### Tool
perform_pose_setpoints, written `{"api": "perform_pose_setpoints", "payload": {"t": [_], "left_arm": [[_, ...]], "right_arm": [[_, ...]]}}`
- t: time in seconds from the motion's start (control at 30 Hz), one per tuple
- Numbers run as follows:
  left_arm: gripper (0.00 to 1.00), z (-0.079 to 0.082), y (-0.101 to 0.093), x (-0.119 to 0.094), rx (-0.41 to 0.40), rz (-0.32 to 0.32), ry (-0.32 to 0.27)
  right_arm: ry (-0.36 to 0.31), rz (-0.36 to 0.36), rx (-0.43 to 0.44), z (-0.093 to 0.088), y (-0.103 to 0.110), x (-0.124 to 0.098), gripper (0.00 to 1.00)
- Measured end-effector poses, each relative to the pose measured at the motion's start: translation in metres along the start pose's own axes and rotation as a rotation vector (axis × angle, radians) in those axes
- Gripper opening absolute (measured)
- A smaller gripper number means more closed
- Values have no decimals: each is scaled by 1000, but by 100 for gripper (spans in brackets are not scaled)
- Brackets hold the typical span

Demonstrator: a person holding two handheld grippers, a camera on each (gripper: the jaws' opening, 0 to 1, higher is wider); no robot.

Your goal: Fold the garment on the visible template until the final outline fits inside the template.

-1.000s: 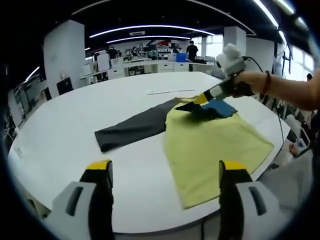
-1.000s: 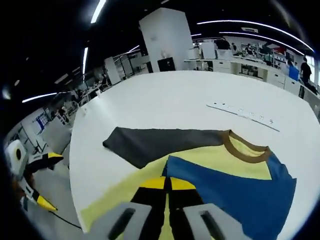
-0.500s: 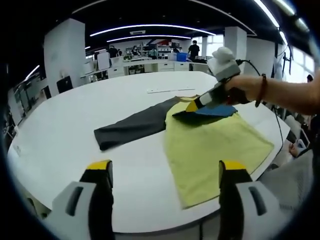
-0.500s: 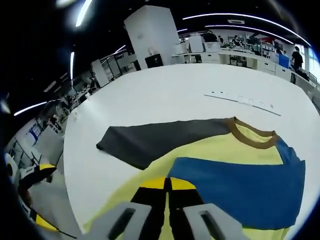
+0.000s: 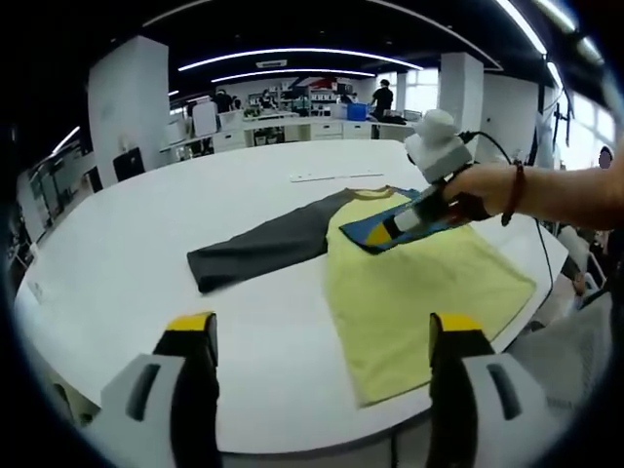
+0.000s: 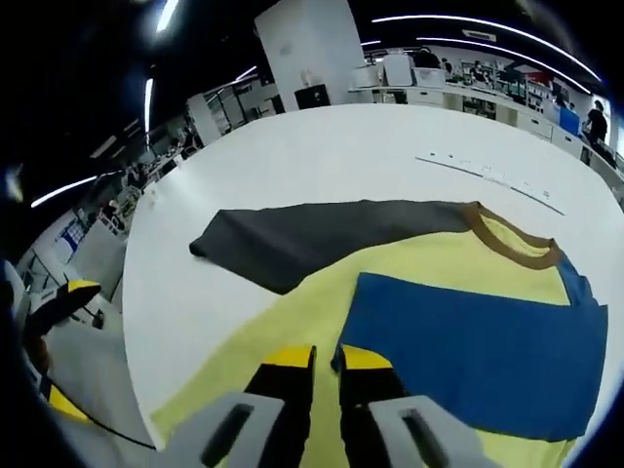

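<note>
We hold our right gripper (image 6: 327, 359) nearly closed on the blue sleeve (image 6: 468, 336); our left gripper (image 5: 322, 336) stands wide over the table (image 5: 127, 263).

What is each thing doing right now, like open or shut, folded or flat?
Left gripper: open, holding nothing.
Right gripper: jaws slightly apart over the shirt; grip unclear.
Yellow shirt: flat on the white table.
Grey sleeve: spread out straight.
Blue sleeve: folded across the yellow body.
</note>
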State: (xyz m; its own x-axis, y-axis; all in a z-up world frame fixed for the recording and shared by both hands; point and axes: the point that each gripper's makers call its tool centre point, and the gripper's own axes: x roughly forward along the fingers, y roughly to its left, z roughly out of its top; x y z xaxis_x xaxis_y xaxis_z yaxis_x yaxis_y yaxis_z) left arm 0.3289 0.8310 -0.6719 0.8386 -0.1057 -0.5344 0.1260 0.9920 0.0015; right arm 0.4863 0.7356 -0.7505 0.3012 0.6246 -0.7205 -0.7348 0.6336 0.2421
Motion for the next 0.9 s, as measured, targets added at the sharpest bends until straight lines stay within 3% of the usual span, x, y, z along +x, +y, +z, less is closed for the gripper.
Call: {"api": "perform_pose_setpoints", "payload": {"t": [0.2,0.33,0.47,0.57,0.9], "left_arm": [[91,0,5,-1,-1,19,-1],[94,3,6,0,4,22,-3],[96,4,7,1,4,24,-5],[98,4,7,1,0,23,-4],[99,11,9,2,4,19,-24]], "right_arm": [[-38,4,-70,7,-4,-6,40],[-57,-12,-98,12,-11,-13,53],[-77,-48,-106,17,-25,-22,73],[-82,-80,-96,18,-40,-30,83],[-110,-134,-65,7,-86,-60,93]]}}
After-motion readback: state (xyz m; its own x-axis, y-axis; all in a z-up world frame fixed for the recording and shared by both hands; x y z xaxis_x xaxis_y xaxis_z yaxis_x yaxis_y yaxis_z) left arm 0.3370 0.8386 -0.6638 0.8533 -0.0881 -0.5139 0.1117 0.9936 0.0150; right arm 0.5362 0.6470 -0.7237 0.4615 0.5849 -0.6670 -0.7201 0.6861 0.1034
